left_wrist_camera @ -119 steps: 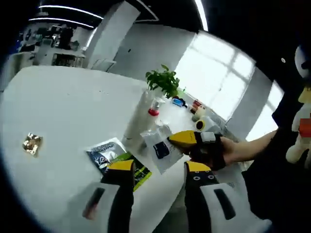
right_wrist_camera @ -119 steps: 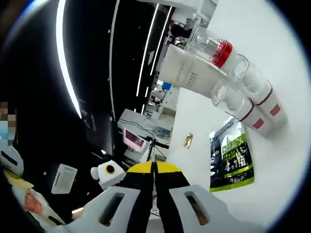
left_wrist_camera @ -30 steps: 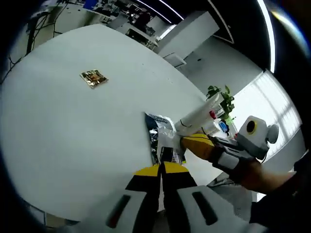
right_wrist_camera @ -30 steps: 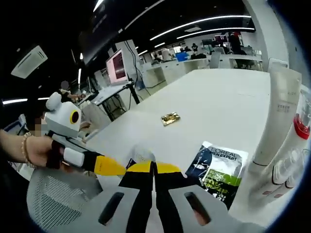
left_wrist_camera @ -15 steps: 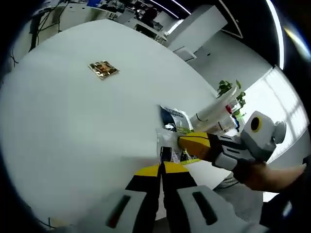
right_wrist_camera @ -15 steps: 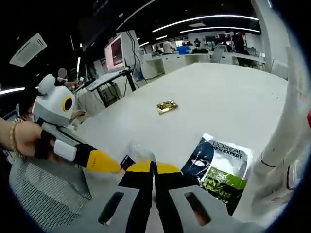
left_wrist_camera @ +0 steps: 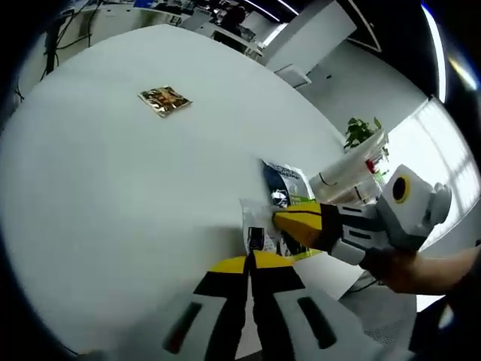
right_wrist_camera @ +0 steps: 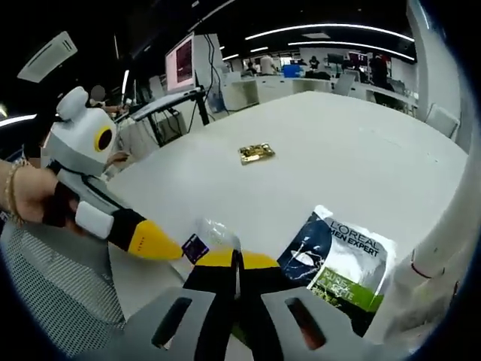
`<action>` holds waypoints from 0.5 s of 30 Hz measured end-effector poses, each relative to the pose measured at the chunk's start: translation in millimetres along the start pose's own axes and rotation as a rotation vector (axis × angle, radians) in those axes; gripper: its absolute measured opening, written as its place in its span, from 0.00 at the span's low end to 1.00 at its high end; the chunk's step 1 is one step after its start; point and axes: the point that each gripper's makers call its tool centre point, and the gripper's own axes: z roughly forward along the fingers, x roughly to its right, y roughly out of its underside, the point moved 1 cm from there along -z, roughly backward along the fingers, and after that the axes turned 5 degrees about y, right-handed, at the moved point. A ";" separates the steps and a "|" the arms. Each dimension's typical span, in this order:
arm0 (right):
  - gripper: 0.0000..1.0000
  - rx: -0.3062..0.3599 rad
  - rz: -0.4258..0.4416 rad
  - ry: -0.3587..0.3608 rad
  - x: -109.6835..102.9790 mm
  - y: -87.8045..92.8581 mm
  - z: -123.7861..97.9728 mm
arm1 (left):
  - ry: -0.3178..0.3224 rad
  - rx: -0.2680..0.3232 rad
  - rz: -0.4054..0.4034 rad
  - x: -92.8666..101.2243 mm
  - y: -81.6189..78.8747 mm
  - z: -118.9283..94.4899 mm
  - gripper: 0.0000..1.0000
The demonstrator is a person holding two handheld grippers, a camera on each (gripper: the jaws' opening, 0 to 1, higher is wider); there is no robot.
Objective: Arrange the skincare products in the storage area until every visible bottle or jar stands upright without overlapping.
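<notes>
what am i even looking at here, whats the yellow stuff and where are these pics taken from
A person holds two handheld grippers, each carrying a fisheye camera. The left gripper view looks along the left gripper; the right gripper view looks along the right gripper. The yellow tips are their jaws, shut on both. Both seem to pinch a clear sachet. On the white table are a green sachet, a gold packet and a white tube.
</notes>
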 end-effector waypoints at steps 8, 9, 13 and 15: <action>0.01 -0.049 -0.081 0.017 1.1 5.5 6.4 | -0.005 -0.030 0.041 -2.5 1.9 4.9 0.00; 0.01 -0.052 -0.095 0.020 1.0 6.4 6.9 | -0.006 -0.031 0.044 -2.9 1.2 5.0 0.00; 0.01 -0.062 -0.104 0.023 -0.6 10.8 9.6 | -0.030 -0.056 0.128 -6.2 0.8 7.4 0.00; 0.01 -0.067 -0.124 0.036 -0.9 12.3 9.5 | -0.013 -0.059 0.152 -2.5 2.4 8.4 0.00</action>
